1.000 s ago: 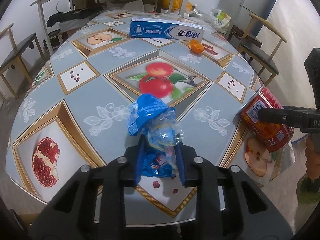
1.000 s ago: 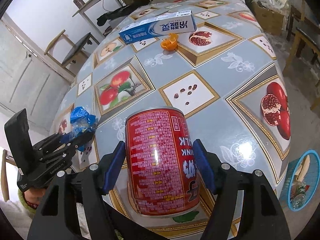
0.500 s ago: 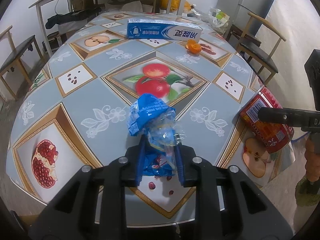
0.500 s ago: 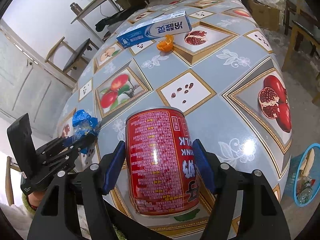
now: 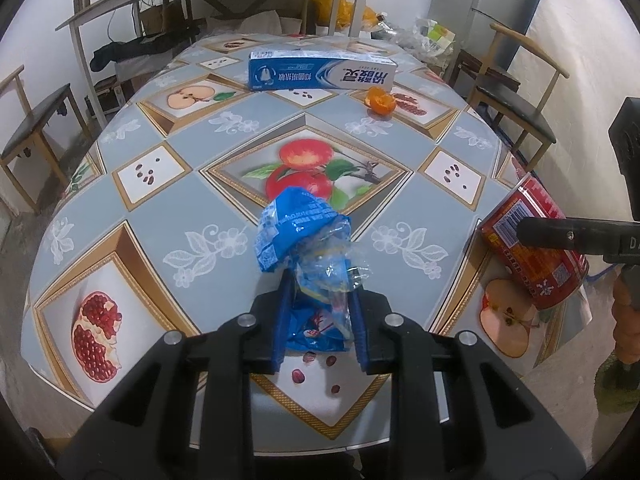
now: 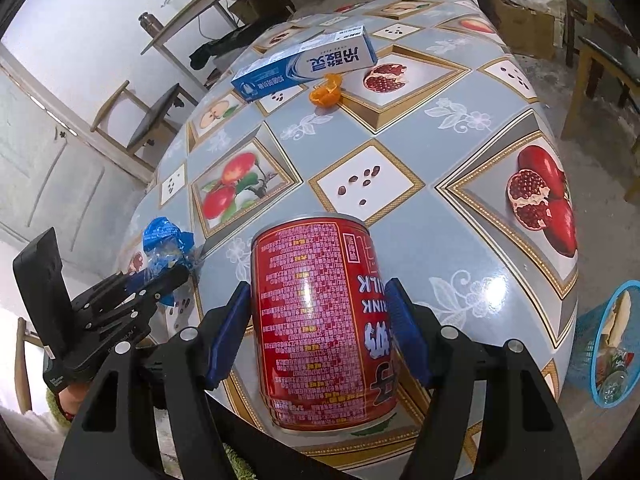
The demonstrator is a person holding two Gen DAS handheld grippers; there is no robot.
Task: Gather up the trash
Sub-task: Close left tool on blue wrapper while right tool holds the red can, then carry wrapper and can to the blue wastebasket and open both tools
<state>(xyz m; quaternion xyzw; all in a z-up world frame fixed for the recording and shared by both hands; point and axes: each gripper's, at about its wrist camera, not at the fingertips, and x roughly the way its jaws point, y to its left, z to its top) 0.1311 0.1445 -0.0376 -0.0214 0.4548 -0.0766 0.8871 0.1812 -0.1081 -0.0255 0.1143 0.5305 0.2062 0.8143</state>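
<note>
Left wrist view: left tool (image 5: 318,322) is pinching the blue wrapper (image 5: 298,232) above the near desk (image 5: 120,200) edge; right tool (image 6: 320,336) is clamping the red can (image 6: 320,320). Toothpaste box (image 5: 322,74) and orange peel (image 5: 380,100) are waiting far off; blue basket (image 6: 612,344) is sitting on the floor at right.

The desk (image 5: 224,128) is viewed by the left wrist camera from just behind the left tongs (image 5: 318,320), steeply downward from the near edge, towards the toothpaste box (image 5: 320,74) at the far end. The same top is seen from the right wrist camera, close behind the right tongs (image 6: 320,320). The box, the orange peel (image 5: 380,102) and each other's tongs are shared.
</note>
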